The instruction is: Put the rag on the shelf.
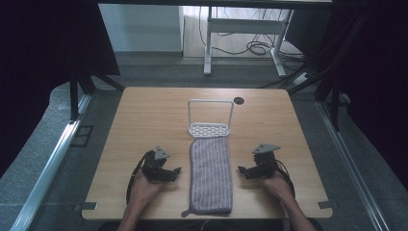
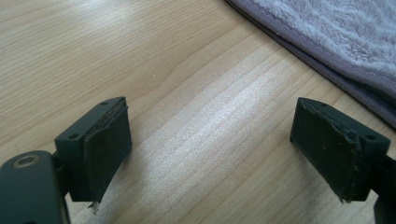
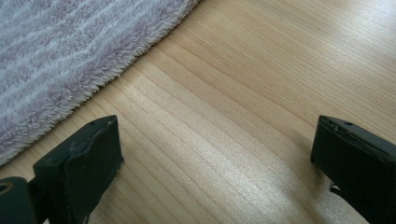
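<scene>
A folded purple striped towel (image 1: pixel 210 174) was laid lengthwise at the table's (image 1: pixel 144 115) near middle — its far end just beside a white wire rack (image 1: pixel 210 120). The left gripper (image 1: pixel 176 172) and right gripper (image 1: pixel 242 169) were held beside its long edges, jaws spread and empty — neither touching it.

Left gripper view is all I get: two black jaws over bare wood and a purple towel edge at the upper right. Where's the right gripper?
Observer: The right gripper rests on the table on the towel's other side, jaws open, nothing between them.
Operator: How does the towel lie?
Observer: Folded into a long strip between both grippers, running away from the person.
Operator: Anything beyond it?
Observer: A white wire rack stands upright at the towel's far end.
</scene>
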The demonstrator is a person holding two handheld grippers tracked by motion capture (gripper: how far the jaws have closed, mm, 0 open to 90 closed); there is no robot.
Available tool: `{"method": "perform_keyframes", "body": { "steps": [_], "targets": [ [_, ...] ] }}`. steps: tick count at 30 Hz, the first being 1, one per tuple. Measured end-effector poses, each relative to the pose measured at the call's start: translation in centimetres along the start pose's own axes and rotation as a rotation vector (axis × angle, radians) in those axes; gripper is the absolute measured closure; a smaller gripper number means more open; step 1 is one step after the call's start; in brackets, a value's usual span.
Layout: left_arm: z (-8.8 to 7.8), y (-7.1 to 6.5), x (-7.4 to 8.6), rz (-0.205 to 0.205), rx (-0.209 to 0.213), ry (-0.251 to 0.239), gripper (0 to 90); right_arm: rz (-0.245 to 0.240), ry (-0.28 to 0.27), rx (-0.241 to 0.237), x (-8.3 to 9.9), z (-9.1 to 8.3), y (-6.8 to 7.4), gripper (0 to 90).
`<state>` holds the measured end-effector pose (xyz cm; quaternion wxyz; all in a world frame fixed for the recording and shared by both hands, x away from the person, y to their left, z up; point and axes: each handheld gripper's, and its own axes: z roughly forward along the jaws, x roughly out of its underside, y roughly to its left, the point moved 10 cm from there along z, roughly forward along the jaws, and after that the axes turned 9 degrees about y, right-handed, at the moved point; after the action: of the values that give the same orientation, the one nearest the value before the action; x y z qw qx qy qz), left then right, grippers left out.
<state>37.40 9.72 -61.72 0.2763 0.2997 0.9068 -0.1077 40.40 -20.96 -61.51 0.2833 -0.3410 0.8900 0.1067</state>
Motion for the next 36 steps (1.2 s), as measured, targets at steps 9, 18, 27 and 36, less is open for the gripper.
{"method": "perform_keyframes", "body": {
  "steps": [9,18,27,36],
  "targets": [
    [0.02,0.04,-0.04,0.002,-0.002,0.000,12.3,0.000,0.001,0.000,-0.01,0.01,-0.01,1.2],
    [0.08,0.06,-0.13,-0.005,-0.003,-0.002,12.3,0.000,0.003,-0.001,-0.02,0.05,0.04,0.6],
    [0.11,0.10,-0.22,-0.011,-0.009,-0.003,12.6,0.000,0.025,-0.001,-0.08,0.00,0.15,2.4],
    [-0.10,-0.08,-0.71,-0.024,0.012,-0.013,14.2,0.044,0.035,-0.037,-0.38,-0.53,0.15,11.0]
  ]
}}
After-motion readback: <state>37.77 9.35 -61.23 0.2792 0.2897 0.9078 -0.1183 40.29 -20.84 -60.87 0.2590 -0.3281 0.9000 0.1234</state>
